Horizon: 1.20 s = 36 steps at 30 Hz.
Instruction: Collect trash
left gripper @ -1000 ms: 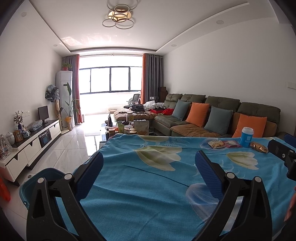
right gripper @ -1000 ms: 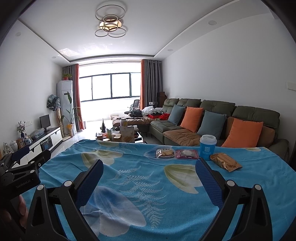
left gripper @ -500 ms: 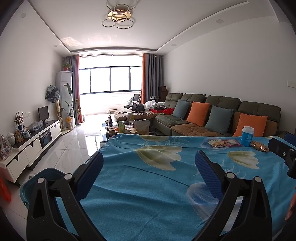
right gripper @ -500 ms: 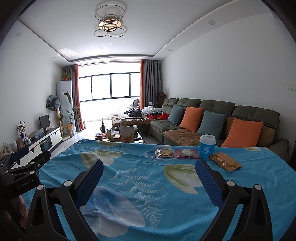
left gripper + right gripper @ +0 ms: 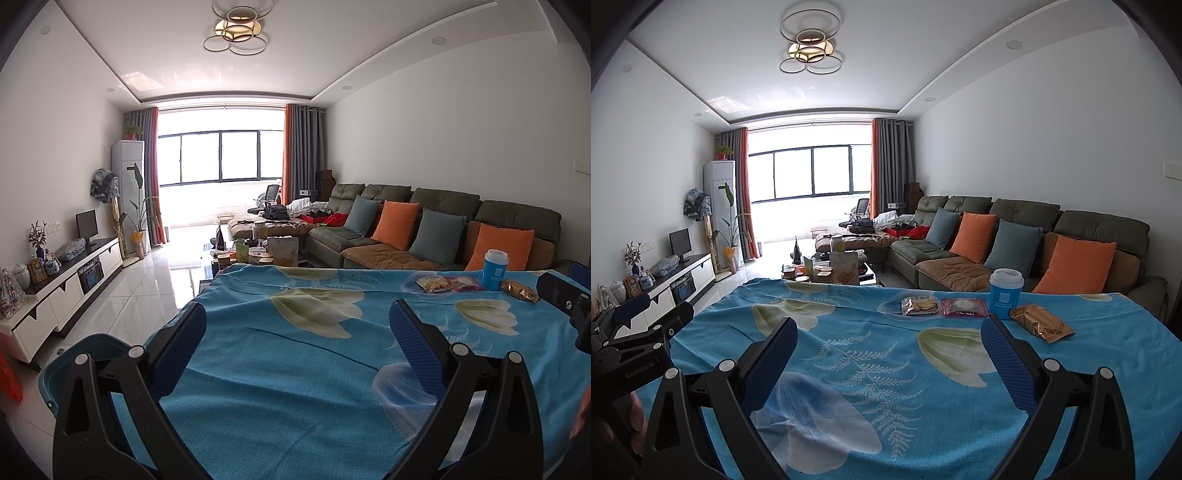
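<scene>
My right gripper (image 5: 886,358), jaws spread, sits nearer the gold wrapper (image 5: 1041,326), lying ahead-right; left gripper (image 5: 295,350) also spread.

Little lettering can be read. In the right wrist view, pale print reading roughly "GenRoboL.AI" is seen along the black body of the left gripper (image 5: 652,317) at the left edge; its last letters are not sharp. On the blue paper cup (image 5: 1005,294) a white square panel with a code-like pattern is printed, but nothing in it can be made out. A line of characters is carried along the top edge of the clear snack packet (image 5: 920,305), too small to be read. Print is also borne by the tan bag (image 5: 844,272) on the low table behind, and it is illegible. In the left wrist view nothing can be read.
</scene>
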Tool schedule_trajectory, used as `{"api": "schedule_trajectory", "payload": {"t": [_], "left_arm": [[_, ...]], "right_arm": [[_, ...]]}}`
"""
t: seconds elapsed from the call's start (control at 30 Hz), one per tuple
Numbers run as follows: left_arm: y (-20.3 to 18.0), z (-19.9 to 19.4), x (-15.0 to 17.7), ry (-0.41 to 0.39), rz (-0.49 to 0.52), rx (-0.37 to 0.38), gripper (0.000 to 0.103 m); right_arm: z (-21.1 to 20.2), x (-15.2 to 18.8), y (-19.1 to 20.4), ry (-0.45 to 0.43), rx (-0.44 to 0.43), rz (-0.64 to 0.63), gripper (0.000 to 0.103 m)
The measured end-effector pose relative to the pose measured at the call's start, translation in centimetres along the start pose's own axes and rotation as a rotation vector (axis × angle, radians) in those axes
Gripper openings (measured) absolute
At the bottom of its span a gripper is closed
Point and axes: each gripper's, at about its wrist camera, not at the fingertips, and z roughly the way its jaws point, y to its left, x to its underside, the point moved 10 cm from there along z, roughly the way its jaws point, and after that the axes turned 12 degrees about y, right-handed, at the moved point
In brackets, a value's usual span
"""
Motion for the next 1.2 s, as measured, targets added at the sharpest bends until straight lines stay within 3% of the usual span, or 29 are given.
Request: {"api": "schedule_trajectory", "payload": {"t": [1.2], "left_arm": [[-0.2, 1.7, 0.4, 0.041, -0.007, -0.009, 0.097]], "right_arm": [[0.9, 0.2, -0.4, 0.013, 0.011, 0.005, 0.096]]}}
